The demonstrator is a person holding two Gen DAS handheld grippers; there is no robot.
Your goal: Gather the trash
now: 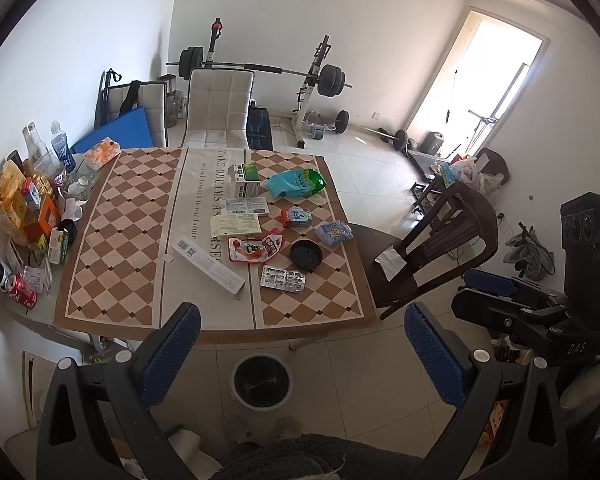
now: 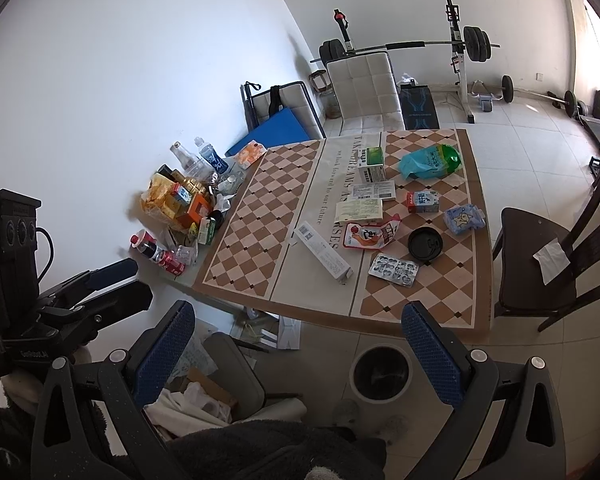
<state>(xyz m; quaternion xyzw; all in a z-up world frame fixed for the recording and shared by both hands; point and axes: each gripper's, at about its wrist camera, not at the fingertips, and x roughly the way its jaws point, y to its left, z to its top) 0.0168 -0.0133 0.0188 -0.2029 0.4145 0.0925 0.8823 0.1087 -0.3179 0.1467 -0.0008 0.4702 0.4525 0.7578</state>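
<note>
Trash lies on the checkered table (image 1: 132, 240): a long white box (image 1: 208, 266), a red snack pouch (image 1: 254, 249), a black lid (image 1: 306, 255), a blister pack (image 1: 283, 278), a blue tissue pack (image 1: 334, 233), a small milk carton (image 1: 296, 217), a green-blue bag (image 1: 296, 183) and green boxes (image 1: 244, 179). A round bin (image 1: 261, 380) stands on the floor below the table's near edge; it also shows in the right wrist view (image 2: 381, 372). My left gripper (image 1: 302, 356) is open and empty above the bin. My right gripper (image 2: 298, 354) is open and empty, back from the table.
Bottles, cans and snack boxes (image 1: 24, 216) crowd the table's left edge. A dark wooden chair (image 1: 432, 248) with a paper on its seat stands right of the table. A white chair (image 1: 218, 110) and a barbell rack (image 1: 316, 76) stand behind. Clutter (image 2: 204, 380) lies on the floor.
</note>
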